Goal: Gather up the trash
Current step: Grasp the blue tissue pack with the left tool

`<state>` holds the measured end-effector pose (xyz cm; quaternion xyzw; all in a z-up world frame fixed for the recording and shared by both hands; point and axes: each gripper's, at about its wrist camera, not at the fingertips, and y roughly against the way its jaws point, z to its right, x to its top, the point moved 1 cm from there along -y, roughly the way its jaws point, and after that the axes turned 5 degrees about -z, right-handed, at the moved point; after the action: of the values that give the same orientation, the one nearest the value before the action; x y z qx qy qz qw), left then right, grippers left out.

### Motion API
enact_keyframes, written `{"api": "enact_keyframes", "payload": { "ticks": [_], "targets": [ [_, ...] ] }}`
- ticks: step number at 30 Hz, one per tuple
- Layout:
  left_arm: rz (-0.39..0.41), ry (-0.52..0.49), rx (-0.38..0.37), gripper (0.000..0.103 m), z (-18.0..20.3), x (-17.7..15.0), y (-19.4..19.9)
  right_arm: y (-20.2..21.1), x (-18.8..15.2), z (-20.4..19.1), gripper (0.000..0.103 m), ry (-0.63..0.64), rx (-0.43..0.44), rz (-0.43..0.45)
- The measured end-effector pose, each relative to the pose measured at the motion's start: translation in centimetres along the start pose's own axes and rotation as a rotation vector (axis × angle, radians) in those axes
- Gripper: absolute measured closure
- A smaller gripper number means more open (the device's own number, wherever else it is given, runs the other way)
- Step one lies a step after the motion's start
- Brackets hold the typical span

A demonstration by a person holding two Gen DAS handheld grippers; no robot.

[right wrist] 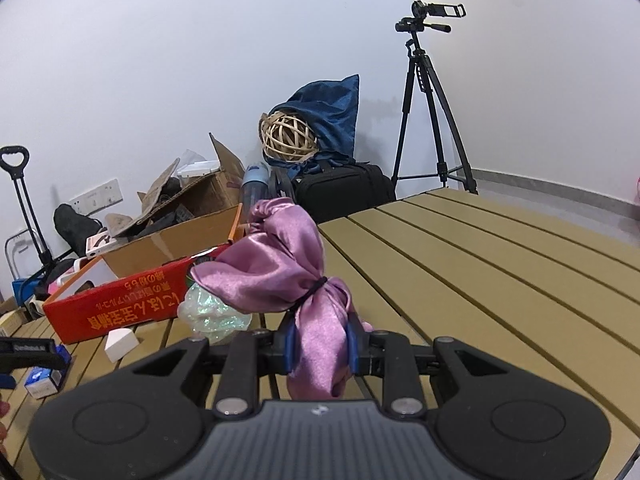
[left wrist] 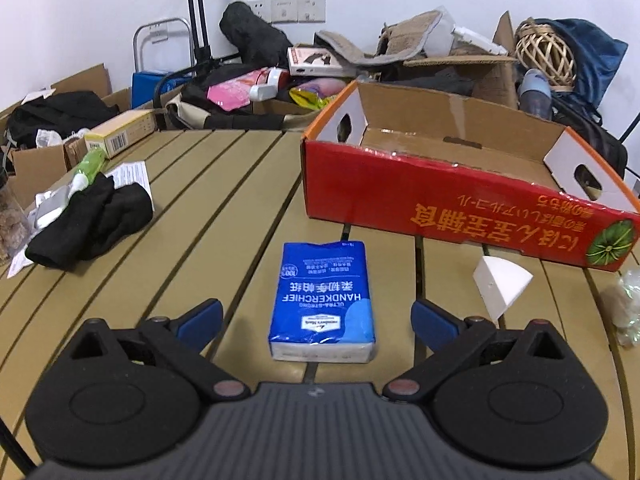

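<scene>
The left gripper (left wrist: 316,316) gapes over the tissue pack (left wrist: 322,300) to straddle it, while the right gripper (right wrist: 320,346) clamps the pink cloth (right wrist: 288,276) beside the red box (right wrist: 120,304).

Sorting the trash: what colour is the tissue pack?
Blue tissue pack with white lettering, clearest in the left wrist view.

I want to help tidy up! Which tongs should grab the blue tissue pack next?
Probably the left tongs. They are open, with the blue tissue pack lying right between the fingers on the table. The right tongs are busy, shut on the pink cloth.
</scene>
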<state>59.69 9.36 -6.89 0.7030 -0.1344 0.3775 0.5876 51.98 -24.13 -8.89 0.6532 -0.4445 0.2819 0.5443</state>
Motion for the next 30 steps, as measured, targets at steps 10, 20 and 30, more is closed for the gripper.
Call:
{"api": "enact_keyframes", "payload": {
  "ticks": [10,20,30],
  "targets": [
    [-0.016,0.032,-0.049,0.05,-0.5,0.2,-0.6,-0.3,0.0,0.1,0.08,-0.013,0.007,-0.003],
    [0.024,0.049,-0.055,0.051,-1.9,-0.3,1.4,0.0,-0.1,0.1,0.08,-0.006,0.026,-0.006],
    [0.078,0.026,-0.041,0.051,-3.3,-1.6,4.8,1.0,-0.1,-0.6,0.08,0.01,0.074,-0.003]
  ]
}}
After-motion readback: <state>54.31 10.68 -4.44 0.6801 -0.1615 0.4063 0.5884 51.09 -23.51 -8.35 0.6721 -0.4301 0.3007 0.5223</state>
